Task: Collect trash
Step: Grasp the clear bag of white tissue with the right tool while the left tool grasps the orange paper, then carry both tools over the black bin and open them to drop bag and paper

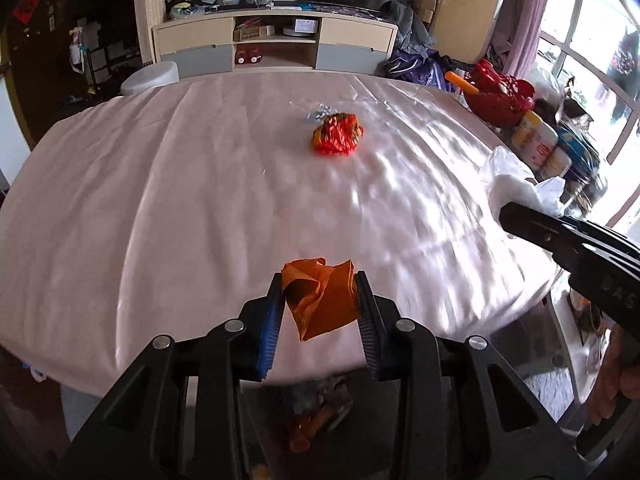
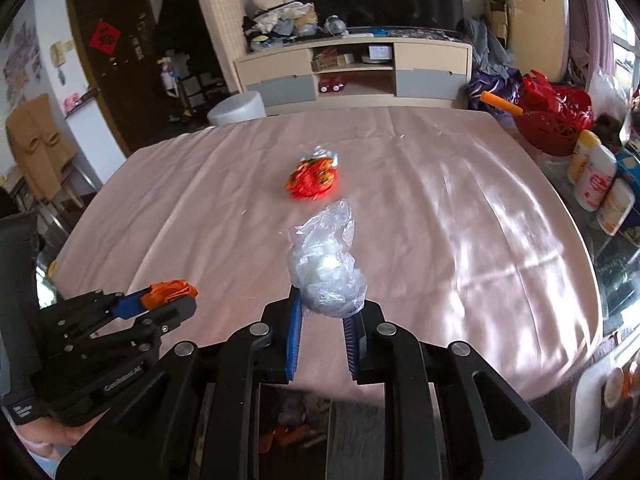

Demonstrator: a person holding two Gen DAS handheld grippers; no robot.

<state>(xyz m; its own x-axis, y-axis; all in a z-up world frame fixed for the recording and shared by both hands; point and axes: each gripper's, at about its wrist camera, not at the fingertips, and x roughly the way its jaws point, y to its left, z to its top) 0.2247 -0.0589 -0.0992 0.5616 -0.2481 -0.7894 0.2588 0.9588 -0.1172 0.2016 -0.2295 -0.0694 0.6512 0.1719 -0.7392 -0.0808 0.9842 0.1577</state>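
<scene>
Left wrist view: left gripper [image 1: 317,294] fingers are pinching an orange wrapper [image 1: 320,302] above the counter's [image 1: 140,208] near edge, and a bin of trash [image 1: 316,412] is showing below, so this piece looks close to dropping. Right wrist view is showing the right gripper [image 2: 325,309] pinching a crumpled clear plastic bag [image 2: 326,264], half hidden in the left view; a red crumpled wrapper [image 2: 314,179] with a bluish scrap [image 2: 322,155] touching it is lying mid-counter, uncollected.

Bright daylight from the window [image 1: 580,40] right of the tongs, dappled glare on the pink desk [image 1: 160,180] cloth ahead, dim doorway [image 2: 108,52] far left, strong fisheye bending at edges, floor beneath blurred
</scene>
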